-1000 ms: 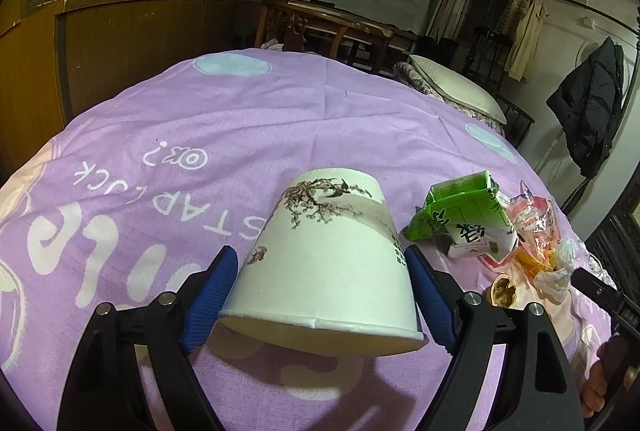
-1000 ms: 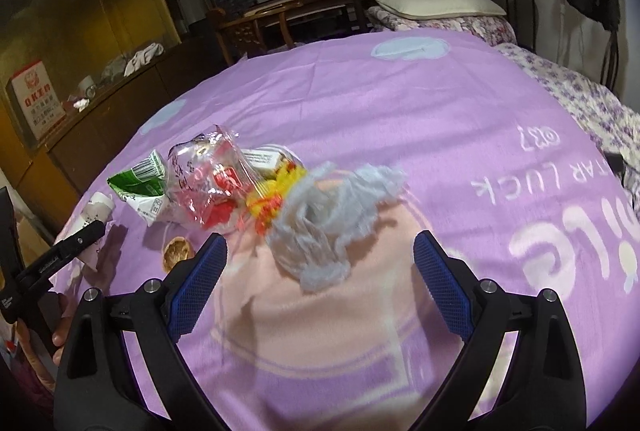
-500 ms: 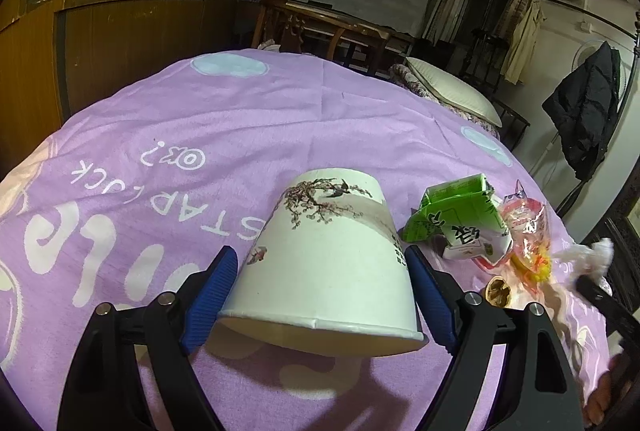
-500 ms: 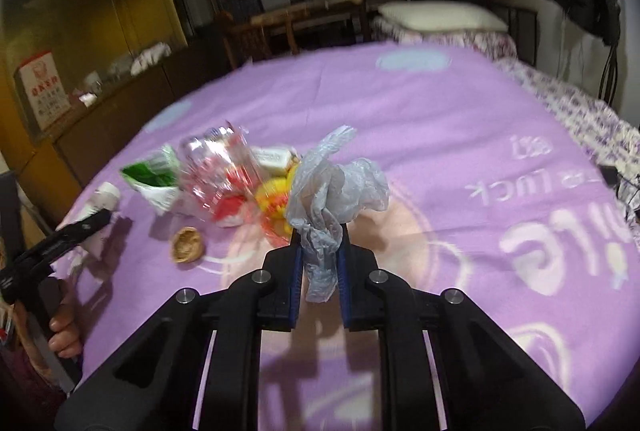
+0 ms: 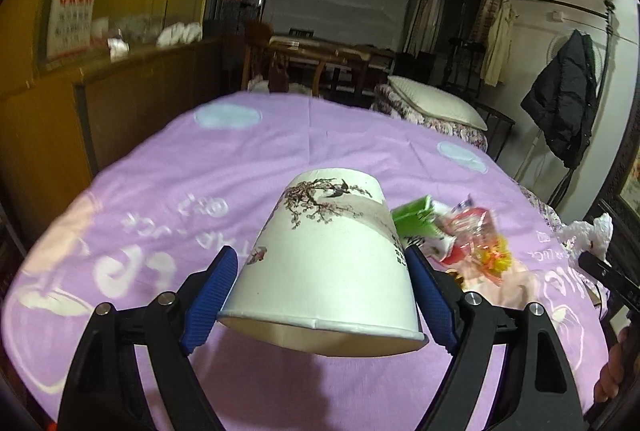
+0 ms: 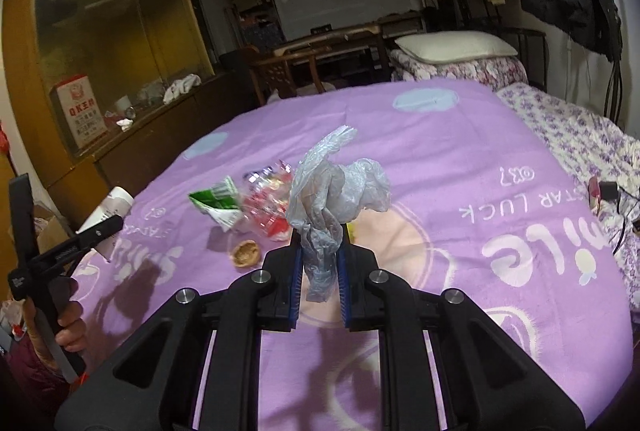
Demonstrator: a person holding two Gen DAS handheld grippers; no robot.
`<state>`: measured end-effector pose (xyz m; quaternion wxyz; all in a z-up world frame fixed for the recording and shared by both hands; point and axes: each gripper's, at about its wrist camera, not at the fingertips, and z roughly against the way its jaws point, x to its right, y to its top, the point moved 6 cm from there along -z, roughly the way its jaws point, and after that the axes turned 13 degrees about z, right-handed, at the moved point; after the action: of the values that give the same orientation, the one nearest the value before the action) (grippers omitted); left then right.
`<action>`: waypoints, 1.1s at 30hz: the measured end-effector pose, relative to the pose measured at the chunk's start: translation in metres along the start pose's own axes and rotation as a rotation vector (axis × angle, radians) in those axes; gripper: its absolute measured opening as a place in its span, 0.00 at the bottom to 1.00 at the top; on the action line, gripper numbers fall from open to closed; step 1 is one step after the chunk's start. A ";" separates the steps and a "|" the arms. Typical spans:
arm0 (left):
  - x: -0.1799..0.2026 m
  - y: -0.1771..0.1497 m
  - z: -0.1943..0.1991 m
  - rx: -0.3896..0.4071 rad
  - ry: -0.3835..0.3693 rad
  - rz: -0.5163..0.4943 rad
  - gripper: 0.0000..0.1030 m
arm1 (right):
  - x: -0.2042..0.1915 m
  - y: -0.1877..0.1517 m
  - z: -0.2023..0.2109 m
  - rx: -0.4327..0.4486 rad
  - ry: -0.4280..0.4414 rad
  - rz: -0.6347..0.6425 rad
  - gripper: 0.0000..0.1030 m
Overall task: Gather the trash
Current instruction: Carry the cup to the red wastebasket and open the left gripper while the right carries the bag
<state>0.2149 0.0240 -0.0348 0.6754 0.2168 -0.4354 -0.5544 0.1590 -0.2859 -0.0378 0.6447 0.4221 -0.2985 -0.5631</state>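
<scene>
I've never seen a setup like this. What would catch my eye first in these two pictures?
Probably the big white paper cup painted with blossoms, held tipped on its side in the left claw above a purple bedspread. Next, the crumpled clear plastic bag sticking up, pinched in the right claw. Between them on the bedspread lies a small litter pile: a green carton, a red wrapper, a nutshell.

A purple bedspread (image 6: 460, 159) bears a green carton (image 6: 218, 201), red wrapper (image 6: 266, 209) and nutshell (image 6: 246, 252).

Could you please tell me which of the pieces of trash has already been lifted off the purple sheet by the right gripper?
The crumpled translucent plastic bag, pinched in the right gripper; the green carton, red-printed clear wrapper and walnut shell lie on the sheet.
</scene>
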 end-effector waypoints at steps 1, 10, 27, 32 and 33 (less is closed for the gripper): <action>0.002 0.003 0.010 0.013 -0.002 -0.009 0.81 | -0.002 0.003 0.005 0.011 0.003 0.001 0.16; -0.004 0.016 0.086 0.076 0.007 -0.027 0.81 | -0.033 0.024 0.046 0.100 0.058 0.047 0.16; -0.152 -0.022 0.223 0.076 0.335 0.025 0.81 | -0.148 0.031 0.082 0.147 0.303 0.202 0.18; -0.220 -0.054 0.230 -0.007 0.431 0.124 0.81 | -0.190 0.021 0.075 0.097 0.383 0.237 0.18; -0.233 -0.063 0.229 -0.025 0.442 0.147 0.81 | -0.198 0.019 0.073 0.088 0.396 0.242 0.18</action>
<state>-0.0119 0.2677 -0.0436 0.7954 0.2926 -0.2844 -0.4481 0.0680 -0.1077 0.0312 0.7345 0.5131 -0.2389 -0.3744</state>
